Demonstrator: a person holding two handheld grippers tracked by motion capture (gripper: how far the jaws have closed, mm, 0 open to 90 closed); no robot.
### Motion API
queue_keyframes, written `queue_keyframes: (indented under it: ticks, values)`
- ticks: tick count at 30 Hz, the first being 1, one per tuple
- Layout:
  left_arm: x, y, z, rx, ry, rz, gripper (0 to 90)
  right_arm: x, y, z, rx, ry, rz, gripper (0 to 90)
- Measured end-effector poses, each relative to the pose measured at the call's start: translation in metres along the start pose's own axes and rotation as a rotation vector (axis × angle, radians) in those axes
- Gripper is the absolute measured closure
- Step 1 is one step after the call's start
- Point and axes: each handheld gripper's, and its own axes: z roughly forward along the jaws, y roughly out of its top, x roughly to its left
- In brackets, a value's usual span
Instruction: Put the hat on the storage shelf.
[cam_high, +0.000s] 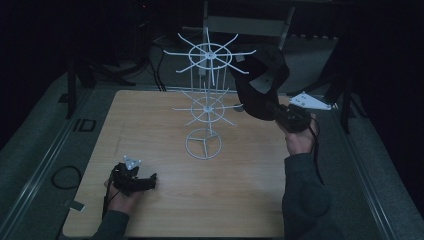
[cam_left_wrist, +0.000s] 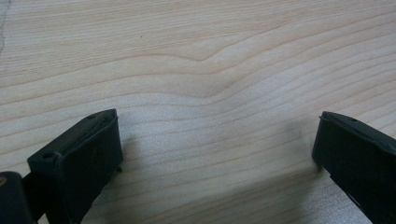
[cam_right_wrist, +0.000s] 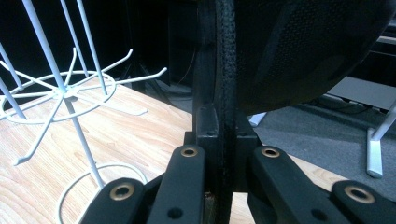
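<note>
The high view is dim, its surroundings nearly black; only the bench (cam_high: 150, 130) catches light. Gripper views look brighter, with soft, perhaps slightly blurred shadows.

Surroundings: bench, floor and fittings, dimly lit.

Light wood-grain bench (cam_high: 150, 125), rectangular with rounded corners, standing on grey carpeted floor (cam_high: 40, 120). A black cable loop (cam_high: 65, 177) lies on the floor just left of the bench, with a small pale tape piece (cam_high: 76, 205) nearer the camera. A dark marking reading "ID" (cam_high: 83, 125) sits beside the bench's left edge. A dark stand (cam_high: 72, 85) rises at back left; a grey panel on white legs (cam_high: 247, 25) stands behind the bench.
</note>
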Motion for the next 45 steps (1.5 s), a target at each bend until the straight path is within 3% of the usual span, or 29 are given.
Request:
queue_keyframes:
  ticks: [45]
  values:
    - [-0.0003,0.0001,0.0001,0.000,-0.001,0.000,1.5,-0.0010,0.0072,-0.0071,-0.065,-0.029,0.009,86.7]
